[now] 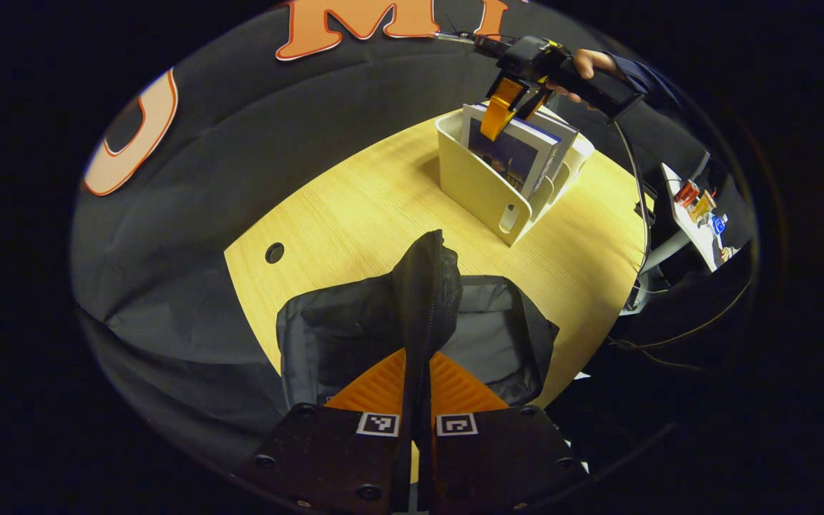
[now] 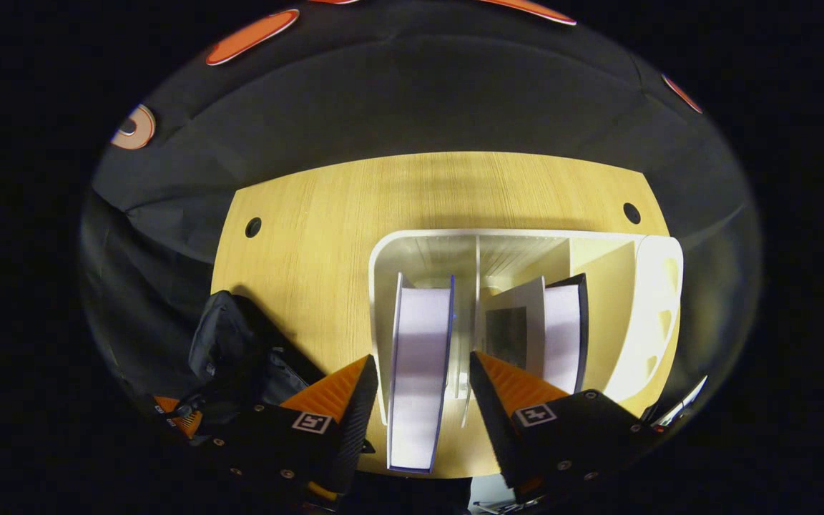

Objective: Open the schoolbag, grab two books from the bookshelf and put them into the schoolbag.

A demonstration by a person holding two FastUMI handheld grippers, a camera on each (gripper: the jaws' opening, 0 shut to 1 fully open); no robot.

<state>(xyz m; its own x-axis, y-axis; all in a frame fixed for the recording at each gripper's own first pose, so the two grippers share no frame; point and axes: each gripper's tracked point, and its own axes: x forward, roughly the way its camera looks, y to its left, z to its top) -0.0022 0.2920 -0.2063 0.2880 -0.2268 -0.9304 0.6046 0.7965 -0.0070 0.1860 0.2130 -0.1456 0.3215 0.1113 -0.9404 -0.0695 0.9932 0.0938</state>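
right gripper [image 2: 423, 390], jaws released, poised above the white plastic bookshelf [image 2: 659, 300] on the pale wooden surface [image 2: 312, 236]; the blue-edged upright book [image 2: 419, 372] lies between its jaws, long axis running away from them. left gripper [image 1: 418, 397] jaws clenched on the black fabric schoolbag [image 1: 426, 286], holding its flap up.

Wooden table [image 1: 355, 214] with light grain, middle of left gripper view. Round cable hole [image 1: 275, 252] in tabletop at left-centre. Black cloth wall [image 1: 240, 129] behind table, upper left. Small white side shelf [image 1: 691, 222] with colourful small items [image 1: 702, 204] at right edge, too small to identify. Black cable [image 1: 641, 193] hanging at right.

In right gripper view, two round holes, left hole [image 2: 253, 227] and right hole [image 2: 631, 212], near table's far corners.
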